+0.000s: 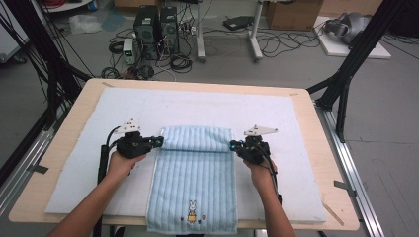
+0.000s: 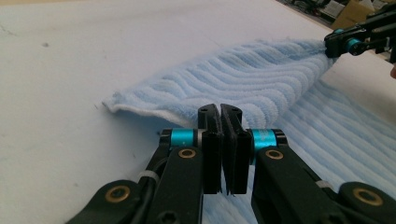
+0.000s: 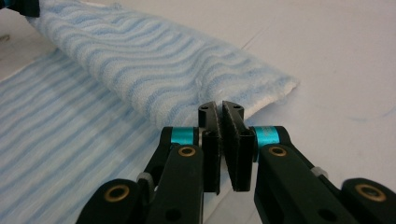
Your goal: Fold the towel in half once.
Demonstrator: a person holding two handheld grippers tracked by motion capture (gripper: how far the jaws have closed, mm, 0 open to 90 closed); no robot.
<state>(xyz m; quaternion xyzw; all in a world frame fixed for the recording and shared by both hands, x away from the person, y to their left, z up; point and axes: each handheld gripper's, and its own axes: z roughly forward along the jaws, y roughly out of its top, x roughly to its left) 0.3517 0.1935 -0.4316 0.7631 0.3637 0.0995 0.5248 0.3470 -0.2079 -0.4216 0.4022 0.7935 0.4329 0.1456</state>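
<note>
One light blue striped towel (image 1: pixel 195 182) is laid on the white mat (image 1: pixel 74 163), its far end folded back toward the person. At the fold's left corner the left gripper (image 1: pixel 159 141) is seen closed on the cloth; at the right corner the right gripper (image 1: pixel 232 146) likewise. From above, a rabbit motif (image 1: pixel 191 211) is shown; the gripper views reveal the pinched edges, though thinly.

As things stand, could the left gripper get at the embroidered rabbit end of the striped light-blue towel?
Probably yes. The left gripper is shut on the striped light-blue towel at its folded far edge, so it must let go first. The embroidered rabbit end lies flat and uncovered near the table's front edge.
</note>
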